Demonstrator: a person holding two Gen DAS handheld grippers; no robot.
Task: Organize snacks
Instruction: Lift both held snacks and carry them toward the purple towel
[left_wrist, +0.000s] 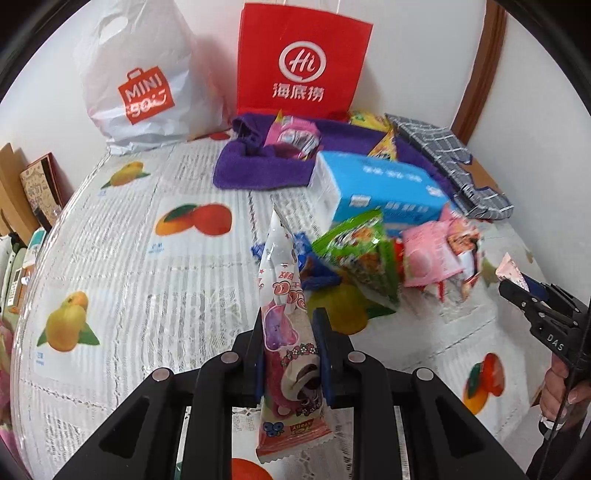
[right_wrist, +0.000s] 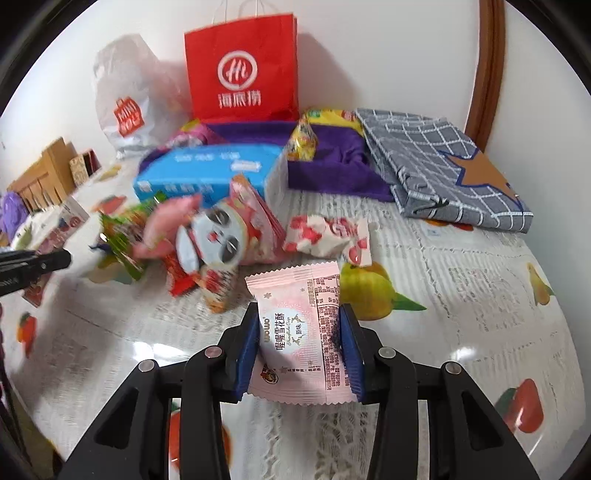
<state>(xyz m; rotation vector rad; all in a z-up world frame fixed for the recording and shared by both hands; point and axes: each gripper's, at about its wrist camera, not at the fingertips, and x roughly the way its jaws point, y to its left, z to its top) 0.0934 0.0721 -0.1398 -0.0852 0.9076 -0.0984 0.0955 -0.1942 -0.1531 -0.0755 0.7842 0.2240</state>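
Left tongs (left_wrist: 290, 354): bottom centre of the left wrist view, clenched on a long cartoon-bear candy packet (left_wrist: 286, 339), which stands on end between the pads, clear of the desk (left_wrist: 122, 266).

Right tongs (right_wrist: 299, 347): bottom centre of the right wrist view, grasping a pale pink snowflake-pastry packet (right_wrist: 299, 325) by its two side edges; the same tongs show at the right edge of the left view.

Snack pile (right_wrist: 207, 236): middle of both views, loose on the fruit-print desk cover; includes a green packet (left_wrist: 360, 254), a panda-face packet (right_wrist: 218, 240) and a red-and-white wrapper (right_wrist: 328, 236).

Blue tissue pack (left_wrist: 380, 188): just behind the pile.

Purple cloth tray (left_wrist: 258, 162): farther back, holding a pink packet (left_wrist: 293, 134) and yellow packets (right_wrist: 304, 142).

Grey checked bag (right_wrist: 436, 162): beside the tray, right.

Red paper bag (left_wrist: 301, 62) and white plastic bag (left_wrist: 140, 81): upper frame, against the wall.
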